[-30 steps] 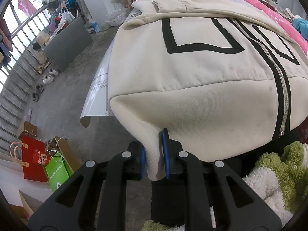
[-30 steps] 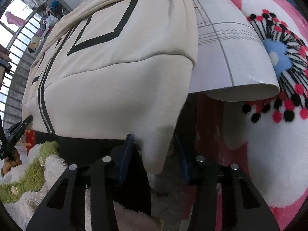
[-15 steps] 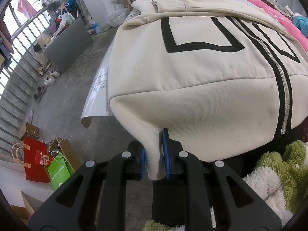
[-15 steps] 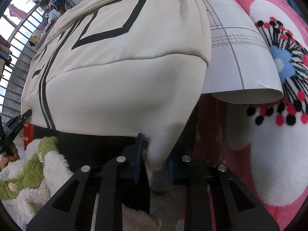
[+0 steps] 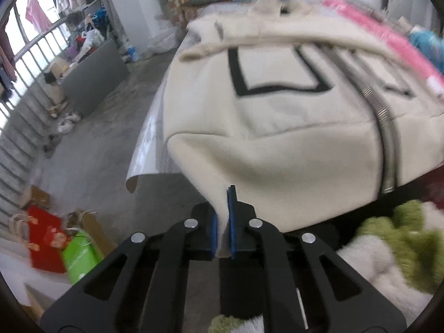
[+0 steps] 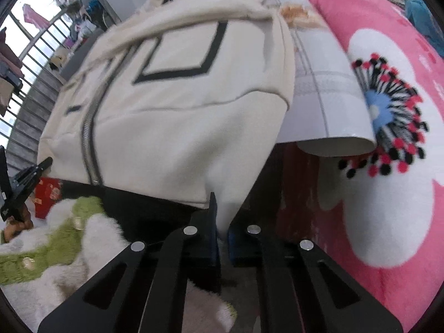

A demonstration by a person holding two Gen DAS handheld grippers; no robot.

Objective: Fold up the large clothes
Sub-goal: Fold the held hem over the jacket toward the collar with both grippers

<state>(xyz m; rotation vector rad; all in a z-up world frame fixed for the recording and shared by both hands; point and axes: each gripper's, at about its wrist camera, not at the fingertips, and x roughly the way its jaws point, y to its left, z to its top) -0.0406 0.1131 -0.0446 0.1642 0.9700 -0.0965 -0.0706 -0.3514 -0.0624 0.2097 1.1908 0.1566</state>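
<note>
On green bag lettering blurred; both grippers clamp cream jacket hem.

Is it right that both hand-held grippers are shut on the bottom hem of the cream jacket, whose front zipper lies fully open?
Not quite: the zipper is closed, not open; the left wrist view shows it joining the two front panels down to the hem. The rest holds: the left hand-held gripper and the right hand-held gripper are each shut on the bottom hem of the cream jacket.
</note>
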